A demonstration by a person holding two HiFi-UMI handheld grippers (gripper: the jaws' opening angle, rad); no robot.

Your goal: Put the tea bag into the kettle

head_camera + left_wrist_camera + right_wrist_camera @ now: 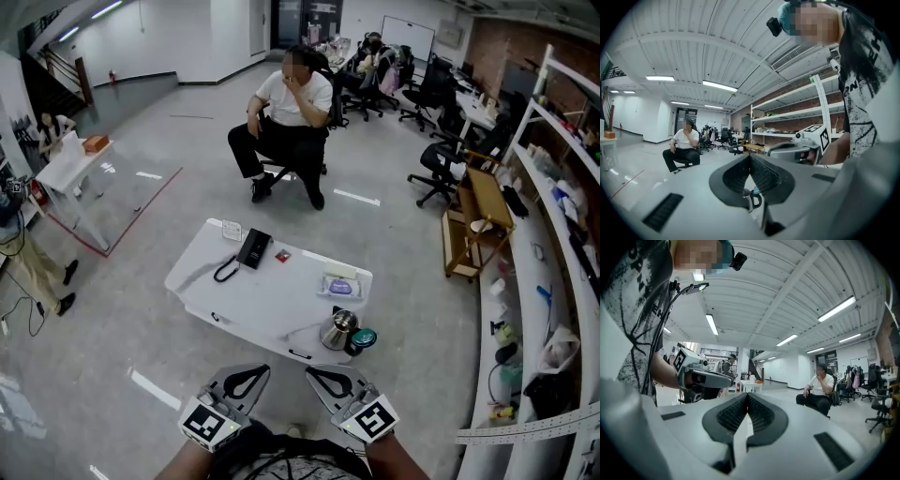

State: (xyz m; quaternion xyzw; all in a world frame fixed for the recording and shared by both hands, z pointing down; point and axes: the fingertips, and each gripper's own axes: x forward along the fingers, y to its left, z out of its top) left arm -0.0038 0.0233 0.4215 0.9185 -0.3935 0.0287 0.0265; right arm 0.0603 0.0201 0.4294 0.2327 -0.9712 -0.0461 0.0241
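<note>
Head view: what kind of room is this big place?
Probably a large open office or workshop: rolling office chairs, long wall shelves full of supplies, and a whiteboard at the far end.

One table [272, 302], one kettle [338, 329], two grippers [251, 375] [322, 377] (one per hand).

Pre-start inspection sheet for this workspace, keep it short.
Surface: white table, ahead of both claws.
Job's things: metal kettle at the near edge; red packet, maybe the tea bag, lying apart from it.
Clutter: black phone, tray, white card, teal round item beside the kettle.
Grippers: left claw and right claw shut, empty.
Cables: phone cord.
Surroundings: seated person, shelves.
</note>
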